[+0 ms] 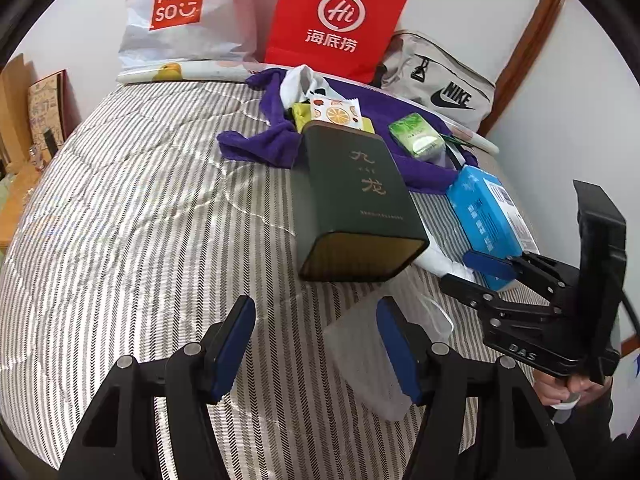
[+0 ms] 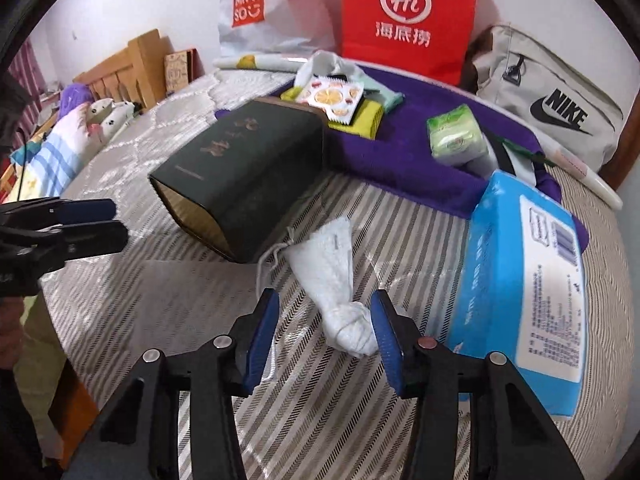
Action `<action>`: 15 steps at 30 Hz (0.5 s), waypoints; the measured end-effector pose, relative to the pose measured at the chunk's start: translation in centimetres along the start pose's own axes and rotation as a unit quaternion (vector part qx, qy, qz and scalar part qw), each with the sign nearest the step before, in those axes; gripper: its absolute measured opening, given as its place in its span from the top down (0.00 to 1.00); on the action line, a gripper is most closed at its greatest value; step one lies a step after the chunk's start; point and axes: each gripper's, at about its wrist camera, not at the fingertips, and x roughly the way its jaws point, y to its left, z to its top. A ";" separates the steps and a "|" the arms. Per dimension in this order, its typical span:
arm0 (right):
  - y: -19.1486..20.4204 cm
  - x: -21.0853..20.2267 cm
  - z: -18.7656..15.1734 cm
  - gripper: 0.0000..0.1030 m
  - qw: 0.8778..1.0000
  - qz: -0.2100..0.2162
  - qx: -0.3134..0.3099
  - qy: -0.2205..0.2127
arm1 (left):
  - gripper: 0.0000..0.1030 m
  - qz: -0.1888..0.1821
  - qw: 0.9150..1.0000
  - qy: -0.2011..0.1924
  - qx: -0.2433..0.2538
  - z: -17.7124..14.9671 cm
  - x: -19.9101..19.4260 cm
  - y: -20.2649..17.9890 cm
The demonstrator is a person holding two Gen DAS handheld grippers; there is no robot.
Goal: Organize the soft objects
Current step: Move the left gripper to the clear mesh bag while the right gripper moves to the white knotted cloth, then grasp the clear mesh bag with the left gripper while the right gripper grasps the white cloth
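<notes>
My right gripper [image 2: 326,320] is open just above the striped bedcover [image 2: 160,300]. The knotted end of a white rolled cloth [image 2: 324,268] lies between its fingers, close against the right-hand pad and apart from the other. A blue tissue pack [image 2: 524,288] sits just to its right. A dark green tin [image 2: 248,176] lies on its side behind the cloth. My left gripper [image 1: 316,332] is open over bare cover in front of that tin [image 1: 356,208], with a clear plastic piece [image 1: 360,360] by its right finger. A purple towel [image 1: 256,144] carries a green tissue pack [image 1: 416,138] and a fruit-printed packet [image 1: 336,110].
A red paper bag [image 1: 340,20], a white Miniso bag [image 1: 180,12] and a beige Nike bag [image 1: 444,80] stand along the far wall. Pillows [image 2: 68,148] and a wooden headboard [image 2: 128,68] lie to the left. Striped cover stretches left of the tin.
</notes>
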 end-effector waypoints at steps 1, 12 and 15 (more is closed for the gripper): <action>0.1 0.1 -0.1 0.56 1.000 -0.006 -0.005 -0.003 | 0.41 -0.001 1.000 0.000 0.003 -0.1 0.1 -0.1; 0.9 1.0 -0.4 0.80 0.997 -0.058 -0.042 0.003 | 0.41 -0.013 1.000 0.001 0.014 -0.6 1.0 -0.9; -0.2 0.6 -0.2 0.82 1.000 -0.024 -0.019 0.002 | 0.41 -0.012 1.000 0.004 0.023 -0.6 1.4 -1.5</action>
